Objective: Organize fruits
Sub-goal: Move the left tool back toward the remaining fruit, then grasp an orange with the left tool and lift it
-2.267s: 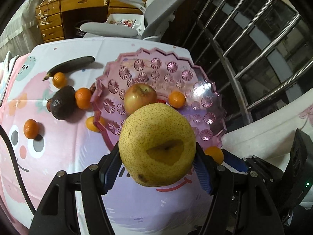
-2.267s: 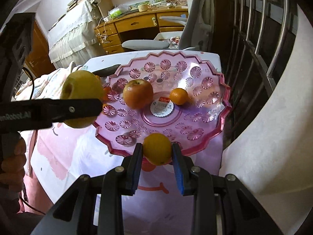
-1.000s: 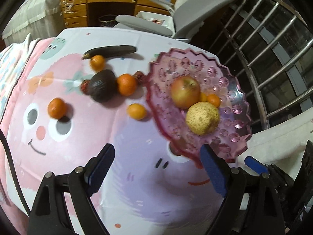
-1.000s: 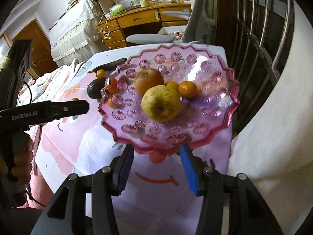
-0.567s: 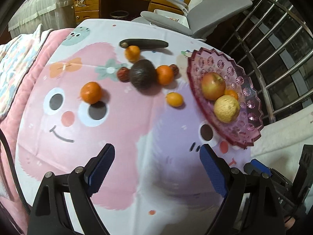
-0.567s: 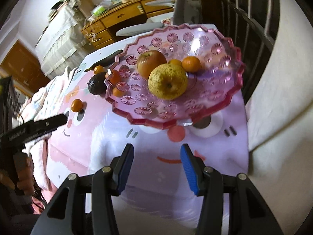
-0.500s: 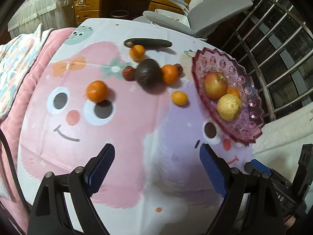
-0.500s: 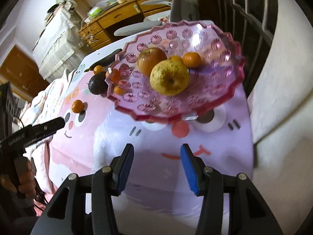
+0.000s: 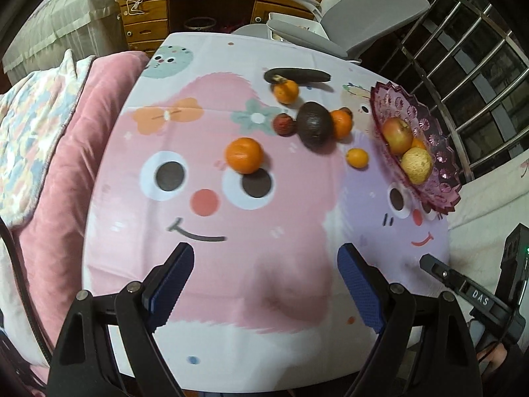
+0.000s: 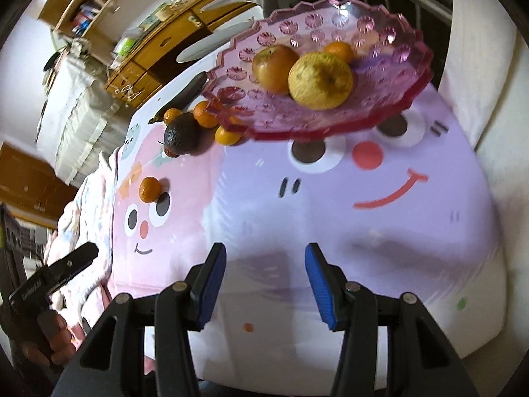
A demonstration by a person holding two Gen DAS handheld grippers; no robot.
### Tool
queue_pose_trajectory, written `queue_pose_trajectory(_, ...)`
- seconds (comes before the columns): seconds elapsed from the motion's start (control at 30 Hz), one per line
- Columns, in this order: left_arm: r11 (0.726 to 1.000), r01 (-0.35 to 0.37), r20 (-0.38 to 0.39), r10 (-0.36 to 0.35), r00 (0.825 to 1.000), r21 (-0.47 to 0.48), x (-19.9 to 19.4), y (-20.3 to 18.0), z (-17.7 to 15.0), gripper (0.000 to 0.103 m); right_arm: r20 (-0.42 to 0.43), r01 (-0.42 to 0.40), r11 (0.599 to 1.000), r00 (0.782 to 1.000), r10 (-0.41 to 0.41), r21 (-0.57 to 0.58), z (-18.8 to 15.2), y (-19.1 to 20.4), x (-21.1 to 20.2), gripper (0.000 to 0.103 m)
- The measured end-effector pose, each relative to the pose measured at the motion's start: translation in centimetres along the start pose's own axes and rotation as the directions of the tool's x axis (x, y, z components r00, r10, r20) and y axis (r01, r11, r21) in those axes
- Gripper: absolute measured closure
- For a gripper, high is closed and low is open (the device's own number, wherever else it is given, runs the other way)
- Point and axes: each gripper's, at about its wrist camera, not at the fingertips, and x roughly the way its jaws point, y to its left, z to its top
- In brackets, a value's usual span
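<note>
The dish (image 9: 439,162) holds an apple (image 9: 396,134), pear (image 9: 417,165) and orange (image 10: 339,51). Several oranges, an avocado (image 9: 314,125) and more lie on the cloth beside it. Left gripper (image 9: 266,287) gapes wide, right gripper (image 10: 264,284) narrower, both empty.

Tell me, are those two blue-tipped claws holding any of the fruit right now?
No. The left gripper and the right gripper both stand open with only tablecloth between their pads; nothing is held.
</note>
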Motion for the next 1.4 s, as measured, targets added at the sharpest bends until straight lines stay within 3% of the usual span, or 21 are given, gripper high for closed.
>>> queue_pose_trajectory(0.27, 0.997, 0.014, -0.019, -0.012, 1.000, 0.078, -0.2, 3.9, 1.4, 0.015, 0.042, 0.030, 0.990, 0.998, -0.037, 0.140, -1.3, 2.4, 1.9, 0.053)
queue_pose_trajectory(0.53, 0.990, 0.009, -0.031, -0.005, 1.000, 0.138, 1.4, 5.1, 4.2, 0.015, 0.094, 0.084, 0.985, 0.991, -0.099, 0.153, -0.9, 4.6, 3.9, 0.053)
queue_pose_trajectory(0.8, 0.987, 0.011, -0.042, -0.004, 0.999, 0.160, 4.0, 4.5, 6.9, 0.015, 0.199, 0.173, 0.983, 0.963, -0.183, 0.068, 1.7, 6.7, 5.9, 0.053)
queue_pose_trajectory(1.17, 0.987, 0.014, -0.098, 0.001, 0.995, 0.160, 10.3, 3.1, 9.2, 0.016, 0.297, 0.277, 0.954, 0.926, -0.233, -0.113, 4.8, 8.8, 9.9, 0.053)
queue_pose_trajectory(1.4, 0.983, 0.039, -0.119, -0.017, 0.993, 0.181, 12.6, 2.3, 10.0, 0.029, 0.320, 0.318, 0.937, 0.911, -0.260, -0.144, 5.9, 9.2, 12.1, 0.054)
